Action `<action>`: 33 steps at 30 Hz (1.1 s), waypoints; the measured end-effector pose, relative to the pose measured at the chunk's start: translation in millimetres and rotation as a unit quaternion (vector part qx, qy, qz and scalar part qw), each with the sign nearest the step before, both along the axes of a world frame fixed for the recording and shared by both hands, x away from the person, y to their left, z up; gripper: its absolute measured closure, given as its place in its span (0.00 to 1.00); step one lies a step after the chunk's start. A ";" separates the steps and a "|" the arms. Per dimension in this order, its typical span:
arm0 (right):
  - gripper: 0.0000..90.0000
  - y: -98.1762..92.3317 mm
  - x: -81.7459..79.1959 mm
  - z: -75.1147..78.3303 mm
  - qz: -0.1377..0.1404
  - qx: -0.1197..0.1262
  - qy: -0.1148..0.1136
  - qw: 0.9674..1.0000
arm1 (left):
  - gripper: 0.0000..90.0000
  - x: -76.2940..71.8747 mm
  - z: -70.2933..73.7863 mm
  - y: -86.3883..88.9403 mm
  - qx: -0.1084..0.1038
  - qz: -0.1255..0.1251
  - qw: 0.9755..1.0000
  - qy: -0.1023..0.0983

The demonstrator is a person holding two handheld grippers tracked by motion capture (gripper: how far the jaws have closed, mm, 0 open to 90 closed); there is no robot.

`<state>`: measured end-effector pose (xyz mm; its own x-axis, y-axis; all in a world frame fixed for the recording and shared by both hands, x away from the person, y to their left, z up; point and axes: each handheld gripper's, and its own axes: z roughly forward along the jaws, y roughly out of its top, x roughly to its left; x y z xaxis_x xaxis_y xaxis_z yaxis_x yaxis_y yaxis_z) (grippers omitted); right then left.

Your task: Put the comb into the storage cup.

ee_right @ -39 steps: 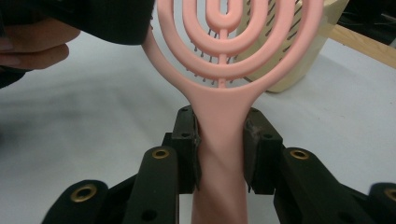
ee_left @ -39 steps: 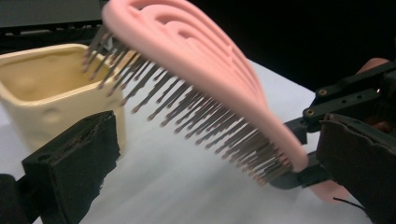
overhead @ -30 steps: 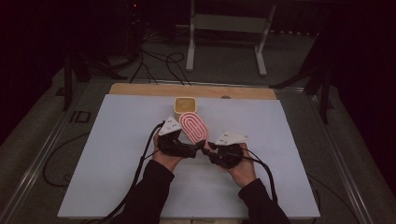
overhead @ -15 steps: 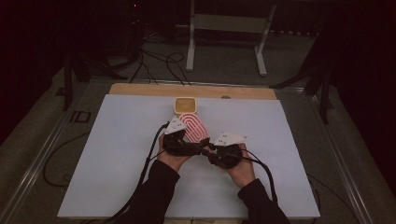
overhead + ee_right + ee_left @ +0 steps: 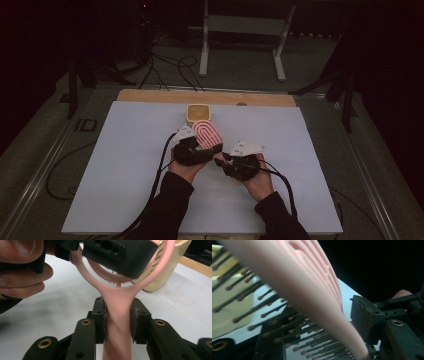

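Observation:
A pink hairbrush (image 5: 207, 134) with dark bristles is held up over the white table (image 5: 125, 165) between both grippers. My right gripper (image 5: 220, 156) is shut on its handle (image 5: 117, 322), one pad pressing each side in the right gripper view (image 5: 117, 320). My left gripper (image 5: 210, 148) has just been closing its jaws around the brush head (image 5: 312, 290). One jaw lies against the bristles and the other against the ribbed pink back, as the left gripper view (image 5: 317, 327) shows. A hand and the left gripper's black jaw appear at the top of the right gripper view.
A small beige container (image 5: 199, 113) stands just beyond the brush near the table's far edge. A wooden strip (image 5: 150, 96) runs along that edge. Cables and a metal stand (image 5: 240, 25) lie on the dark floor behind.
The left gripper's jaws have closed in on the brush head. Both hands and the brush have stayed in place.

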<state>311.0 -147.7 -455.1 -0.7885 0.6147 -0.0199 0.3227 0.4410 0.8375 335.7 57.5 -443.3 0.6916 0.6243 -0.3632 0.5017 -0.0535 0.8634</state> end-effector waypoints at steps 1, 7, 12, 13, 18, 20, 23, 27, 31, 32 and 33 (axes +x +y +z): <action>0.77 0.3 0.0 -0.1 0.001 0.000 0.001 1.000 | 0.54 0.3 0.1 0.8 -0.004 0.000 1.000 0.000; 0.77 3.3 -0.8 -2.5 0.004 -0.003 0.004 1.000 | 0.63 0.9 0.1 4.0 -0.024 0.001 1.000 0.005; 0.77 3.6 -0.7 -2.6 0.005 -0.002 0.005 1.000 | 0.64 0.7 -0.6 3.1 -0.026 -0.004 1.000 0.006; 0.77 3.7 -0.7 -2.5 0.004 -0.002 0.006 1.000 | 0.65 0.6 -0.6 2.8 -0.026 -0.005 1.000 0.005; 0.77 3.2 0.0 -3.3 0.006 -0.003 0.007 1.000 | 0.67 0.8 -0.4 2.4 -0.035 -0.014 0.999 0.009; 0.77 3.3 0.2 -3.8 0.005 -0.001 0.010 1.000 | 0.68 0.9 0.0 2.3 -0.039 -0.015 0.999 0.012; 0.77 3.4 0.7 -4.6 0.006 -0.001 0.013 1.000 | 0.69 0.5 1.1 1.8 -0.041 -0.020 0.999 0.014; 0.77 3.2 0.8 -4.6 0.006 0.001 0.012 1.000 | 0.69 0.1 2.1 1.5 -0.045 -0.020 0.999 0.016; 0.77 2.8 0.8 -3.9 0.006 0.005 0.014 1.000 | 0.69 -0.9 4.1 0.8 -0.044 -0.021 0.999 0.011; 0.77 2.5 0.9 -3.6 0.006 0.006 0.014 1.000 | 0.70 -1.1 4.6 0.7 -0.043 -0.022 0.999 0.009; 0.76 2.5 0.9 -3.4 0.006 0.008 0.013 1.000 | 0.70 -1.3 5.0 0.4 -0.043 -0.021 0.999 0.008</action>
